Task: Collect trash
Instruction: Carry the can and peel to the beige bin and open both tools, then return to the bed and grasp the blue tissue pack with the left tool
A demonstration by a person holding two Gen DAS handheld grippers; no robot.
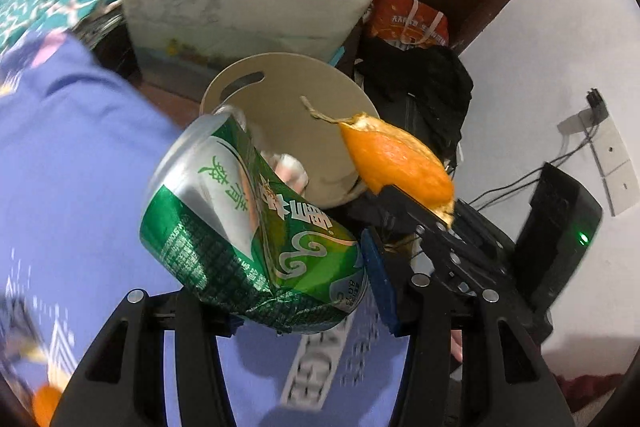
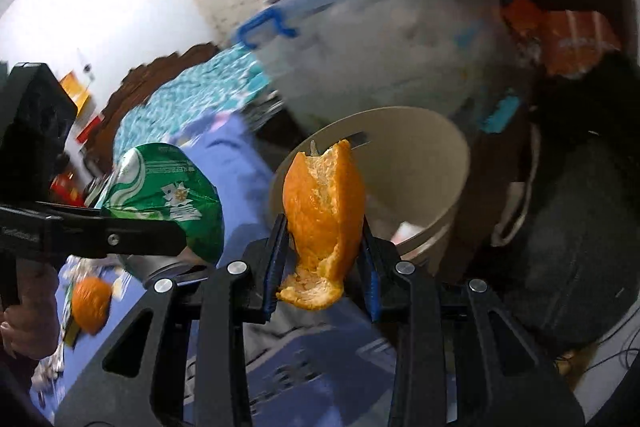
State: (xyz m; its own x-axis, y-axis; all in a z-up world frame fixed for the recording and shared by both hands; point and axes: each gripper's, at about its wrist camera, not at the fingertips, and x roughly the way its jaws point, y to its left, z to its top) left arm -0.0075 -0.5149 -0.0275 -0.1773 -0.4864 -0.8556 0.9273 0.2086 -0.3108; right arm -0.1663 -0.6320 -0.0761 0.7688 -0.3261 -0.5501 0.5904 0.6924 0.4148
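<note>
The left tool (image 1: 296, 267) clamps a crushed green can (image 1: 248, 227) and the right tool (image 2: 324, 259) pinches an upright orange peel (image 2: 324, 215), both hanging just short of the beige bin (image 2: 452, 163), whose open mouth lies ahead of them, the peel nearer.

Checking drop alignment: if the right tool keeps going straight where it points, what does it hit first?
Most likely the beige trash bin: its open mouth sits directly beyond the orange peel gripped in the right tool. Nothing visible lies between, though depth is hard to judge.
</note>
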